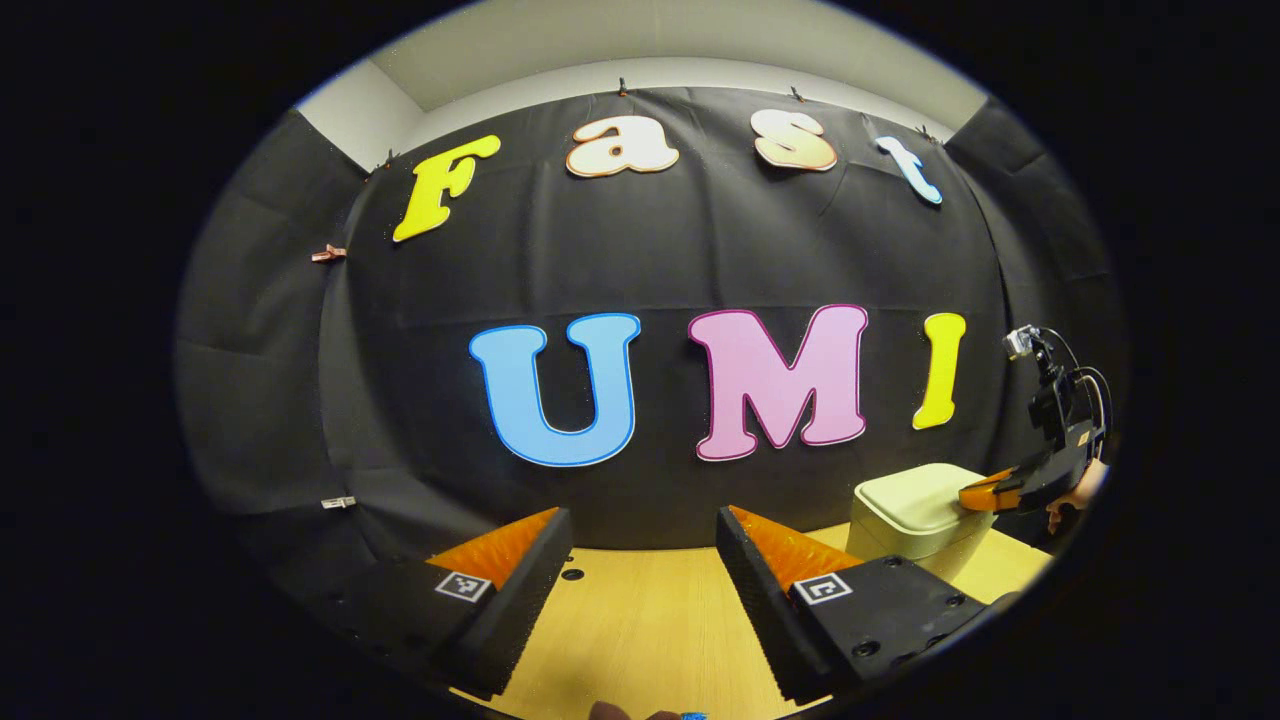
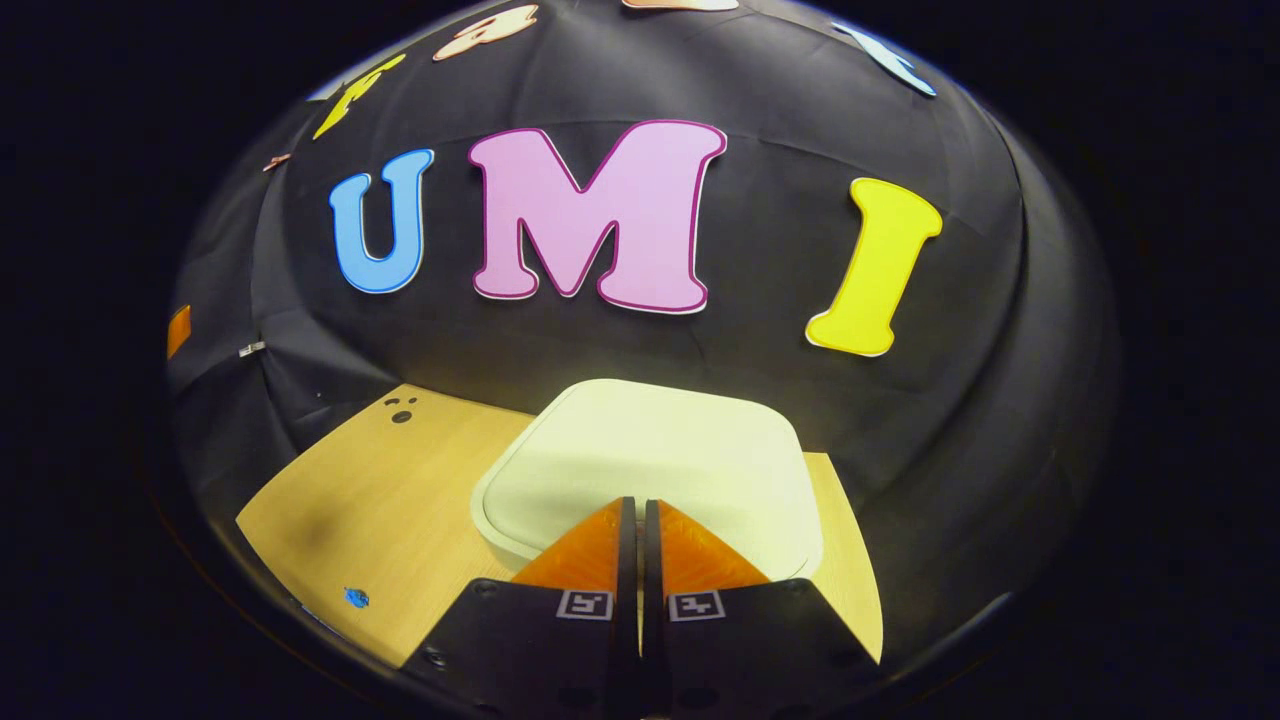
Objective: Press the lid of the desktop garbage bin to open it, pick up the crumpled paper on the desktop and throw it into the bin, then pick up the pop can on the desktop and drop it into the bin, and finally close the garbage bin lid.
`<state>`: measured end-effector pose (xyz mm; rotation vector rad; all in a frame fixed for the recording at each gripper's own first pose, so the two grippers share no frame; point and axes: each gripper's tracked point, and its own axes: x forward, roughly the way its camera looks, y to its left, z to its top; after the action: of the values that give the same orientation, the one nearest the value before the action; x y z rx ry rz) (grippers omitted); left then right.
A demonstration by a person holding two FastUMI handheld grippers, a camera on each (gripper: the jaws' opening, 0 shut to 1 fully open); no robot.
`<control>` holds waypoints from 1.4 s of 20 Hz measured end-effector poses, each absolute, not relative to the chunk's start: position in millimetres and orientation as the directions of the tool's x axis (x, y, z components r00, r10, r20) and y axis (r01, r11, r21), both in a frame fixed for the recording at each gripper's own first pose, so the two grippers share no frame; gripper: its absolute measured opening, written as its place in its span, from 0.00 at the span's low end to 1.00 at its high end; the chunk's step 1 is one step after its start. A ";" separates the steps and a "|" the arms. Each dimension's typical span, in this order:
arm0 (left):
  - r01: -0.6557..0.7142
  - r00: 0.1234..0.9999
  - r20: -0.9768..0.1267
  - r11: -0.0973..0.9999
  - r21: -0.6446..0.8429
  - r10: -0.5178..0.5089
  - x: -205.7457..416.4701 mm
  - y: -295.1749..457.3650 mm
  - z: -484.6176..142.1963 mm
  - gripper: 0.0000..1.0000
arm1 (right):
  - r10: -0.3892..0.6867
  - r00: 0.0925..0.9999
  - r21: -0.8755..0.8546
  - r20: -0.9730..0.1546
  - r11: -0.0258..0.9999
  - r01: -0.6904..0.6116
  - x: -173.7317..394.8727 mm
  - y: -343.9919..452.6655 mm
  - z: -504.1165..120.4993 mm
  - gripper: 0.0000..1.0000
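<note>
Right gripper (image 2: pixel 640 510): jaws pressed together with only a thin slit between them and nothing held, tips over the near edge of the lid (image 2: pixel 650 465) of the garbage bin (image 2: pixel 500 530); from the right gripper view, impossible to tell whether the tips touch the lid or hang just above it. Lid down and flat, pale cream, rounded at the corners, sitting flush on the bin body. Seen again in the left gripper view, far off at the right edge: right gripper (image 1: pixel 975 492) reaching in from the side with its tips over the lid (image 1: pixel 915 495), a hand (image 1: pixel 1075 495) behind it, cables and a small camera rising above. Left gripper (image 1: pixel 640 530): jaws spread wide, nothing between them, held above the bare wooden desktop (image 1: pixel 640 620) and facing the black cloth wall (image 1: pixel 300 380). Garbage bin (image 1: pixel 905 545) standing to the right of the left gripper, near the back of the desktop and close against the cloth. In the right gripper view, same desktop (image 2: pixel 380 500) stretching off to the left of the bin, with a few small dark holes (image 2: pixel 400 408) toward its far corner and a small blue mark (image 2: pixel 356 598) near its front edge.
</note>
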<state>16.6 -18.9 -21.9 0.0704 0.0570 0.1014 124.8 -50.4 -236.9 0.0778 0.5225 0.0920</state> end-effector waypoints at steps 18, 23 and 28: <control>-0.097 0.994 -0.052 0.993 0.068 0.101 8.7 -16.6 -21.5 0.94 | 0.080 0.965 -0.015 -0.251 0.996 -0.086 120.0 -53.6 -154.7 0.24; -0.083 0.994 -0.061 0.994 0.073 0.088 8.2 -18.4 -25.6 0.94 | 0.112 0.961 -0.005 -0.252 0.993 -0.117 110.6 -44.4 -151.3 0.52; -0.048 0.989 -0.135 0.997 0.064 0.056 7.4 -17.2 -57.4 0.94 | 0.167 0.951 0.024 -0.259 0.986 -0.167 89.6 -24.6 -145.8 0.77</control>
<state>7.4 -17.2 -57.4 0.0607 0.1373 0.0524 89.6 -24.6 -145.8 0.0020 0.2633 0.1700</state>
